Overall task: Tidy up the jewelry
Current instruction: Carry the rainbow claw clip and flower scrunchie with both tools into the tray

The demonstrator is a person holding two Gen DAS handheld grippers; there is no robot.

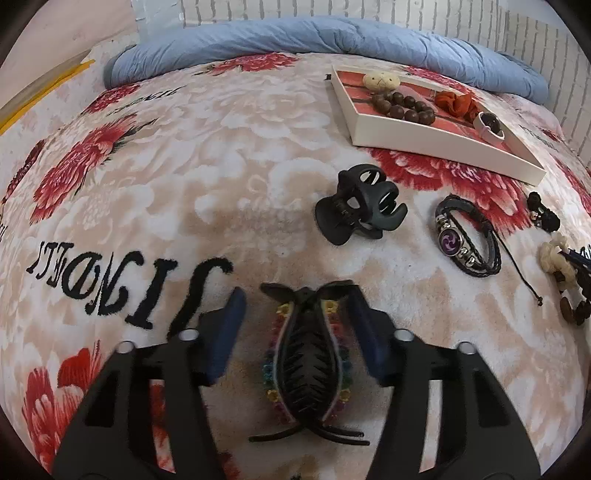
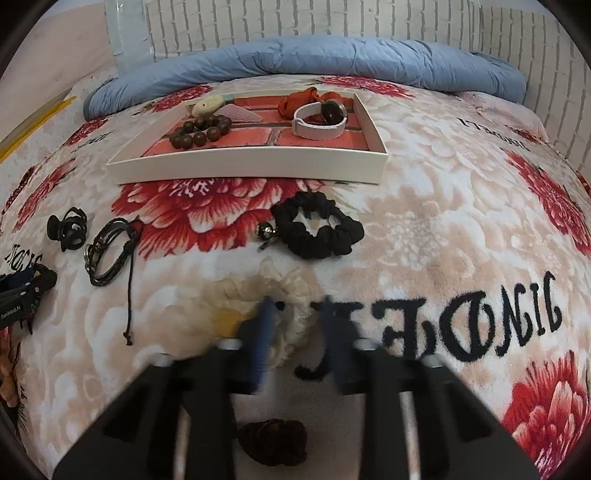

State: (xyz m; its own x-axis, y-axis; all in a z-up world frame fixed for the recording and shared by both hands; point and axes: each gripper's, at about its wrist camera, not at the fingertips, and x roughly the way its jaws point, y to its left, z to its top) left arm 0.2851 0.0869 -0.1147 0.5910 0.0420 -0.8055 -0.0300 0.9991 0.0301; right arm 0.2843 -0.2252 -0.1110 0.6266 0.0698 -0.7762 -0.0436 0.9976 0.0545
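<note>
The blanket (image 1: 177, 206) carries black fuzzy lettering, upside down in both views, that seems to read "JINDELI" (image 1: 125, 284); the same word shows again at the far edge. A small white label on the black body at the left edge of the right wrist view is too small to read. The left gripper (image 1: 297, 334) stands half spread around a black banana clip (image 1: 308, 363) trimmed with coloured beads; the blue pads (image 1: 225, 332) sit just beside the clip, and I cannot tell whether they touch it. The right gripper (image 2: 299, 339) is blurred, its jaws drawn close with a gap between them, over a cream scrunchie (image 2: 280, 295); whether they pinch it I cannot tell. A dark red scrunchie (image 2: 273, 441) lies below that gripper. Ahead lie a black claw clip (image 1: 360, 205), a black cord bracelet (image 1: 467, 236) with a purple charm, and a black scrunchie (image 2: 317, 225) with a small metal bead beside it. Beyond them a white tray (image 2: 247, 160) with a brick-pattern floor holds a brown bead bracelet (image 2: 201, 131), a cream stone piece (image 2: 208, 105), an orange scrunchie (image 2: 303, 103) and a white watch (image 2: 321, 120). The blanket is beige plush with red flowers, spread on a bed; a blue quilt (image 2: 295, 62) is bunched along the far side under a white brick-pattern wall (image 2: 295, 22).
</note>
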